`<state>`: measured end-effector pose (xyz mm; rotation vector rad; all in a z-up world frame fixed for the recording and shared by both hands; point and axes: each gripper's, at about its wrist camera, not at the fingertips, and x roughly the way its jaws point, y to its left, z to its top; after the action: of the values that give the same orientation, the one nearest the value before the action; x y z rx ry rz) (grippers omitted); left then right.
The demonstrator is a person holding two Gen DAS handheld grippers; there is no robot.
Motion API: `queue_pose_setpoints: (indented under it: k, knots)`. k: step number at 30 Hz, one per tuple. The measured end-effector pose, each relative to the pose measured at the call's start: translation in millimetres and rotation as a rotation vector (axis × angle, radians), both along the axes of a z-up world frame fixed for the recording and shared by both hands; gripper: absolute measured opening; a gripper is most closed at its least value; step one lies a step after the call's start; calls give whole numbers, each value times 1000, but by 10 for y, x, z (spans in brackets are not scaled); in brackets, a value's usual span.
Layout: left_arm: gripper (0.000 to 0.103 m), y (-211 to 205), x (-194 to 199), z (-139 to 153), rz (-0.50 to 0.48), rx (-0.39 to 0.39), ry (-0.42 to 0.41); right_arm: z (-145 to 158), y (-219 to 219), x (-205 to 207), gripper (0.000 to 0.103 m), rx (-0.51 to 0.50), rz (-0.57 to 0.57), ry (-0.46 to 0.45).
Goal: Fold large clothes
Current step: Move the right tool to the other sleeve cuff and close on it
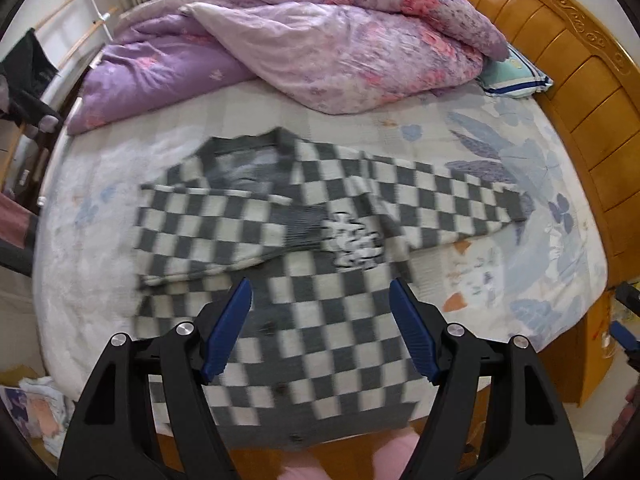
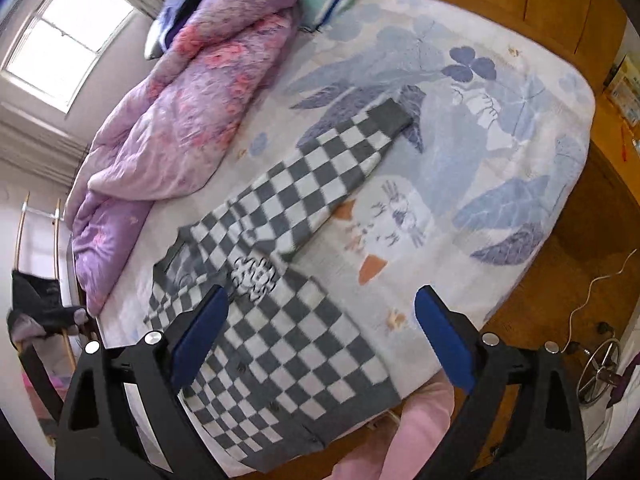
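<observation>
A grey-and-white checkered cardigan (image 1: 312, 320) lies flat on the bed, its hem at the near edge. Its left sleeve is folded across the chest; its right sleeve (image 1: 460, 204) stretches out to the right. A black-and-white emblem (image 1: 354, 246) marks the chest. My left gripper (image 1: 320, 292) is open and empty above the cardigan's lower body. The right wrist view shows the cardigan (image 2: 288, 344) and its outstretched sleeve (image 2: 340, 172). My right gripper (image 2: 320, 304) is open and empty above the cardigan's right side.
The bed sheet (image 1: 520, 280) has a blue leaf print. A purple floral quilt (image 1: 320, 52) is heaped at the far side, by a pillow (image 1: 516, 76). A wooden headboard (image 1: 580, 92) runs along the right. A drying rack (image 2: 40, 280) stands left of the bed.
</observation>
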<state>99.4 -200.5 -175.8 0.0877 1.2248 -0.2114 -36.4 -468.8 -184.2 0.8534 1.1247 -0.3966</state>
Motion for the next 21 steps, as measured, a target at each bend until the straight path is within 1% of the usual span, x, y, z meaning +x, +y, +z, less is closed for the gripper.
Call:
queue_pose_setpoints:
  k: [1,2,3,5,7,9,10,12,13,14,15,17,19,21]
  knots:
    - [74,-116,60,-61,0,2,7,-72,-149,56,91,19,-3,-3]
    - [79,-198,106,-118,3,10,12,-197,-371,153,91,43,-3,6]
    - [87,-326,175,-209,10,29,19,-287,-513,214,91,56,-5,19]
    - [88,-474,273,-341,21,50,32,-504,-797,345,91,89,-11,54]
    - [88,-573,382,-490,43,54,57,-709,-1028,460,91,132,-13,71]
    - [88,-625,492,-649,79,58,93,-990,-1282,616,91,186,-17,86]
    - [88,-645,573,-769,104,48,116,-1090,-1351,669,91,202,-20,97]
    - [88,-663,682,-943,134,35,134,-1437,-1554,804,91,248,-37,132]
    - [87,-664,726,-1017,143,32,143,-1555,-1614,847,91,268,-44,139]
    - [86,-672,782,-1105,151,23,158,-1783,-1713,905,91,317,-63,148]
    - [81,-675,847,-1214,158,-2,178,-1895,-1774,928,91,345,-80,150]
    - [80,-680,945,-1393,169,-29,201,-2181,-1924,984,91,393,-137,146]
    - [80,-692,1032,-1568,167,-58,206,-2381,-2047,1064,89,398,-174,140]
    - [80,-695,1115,-1726,186,-70,215,-2611,-2166,1185,83,409,-198,131]
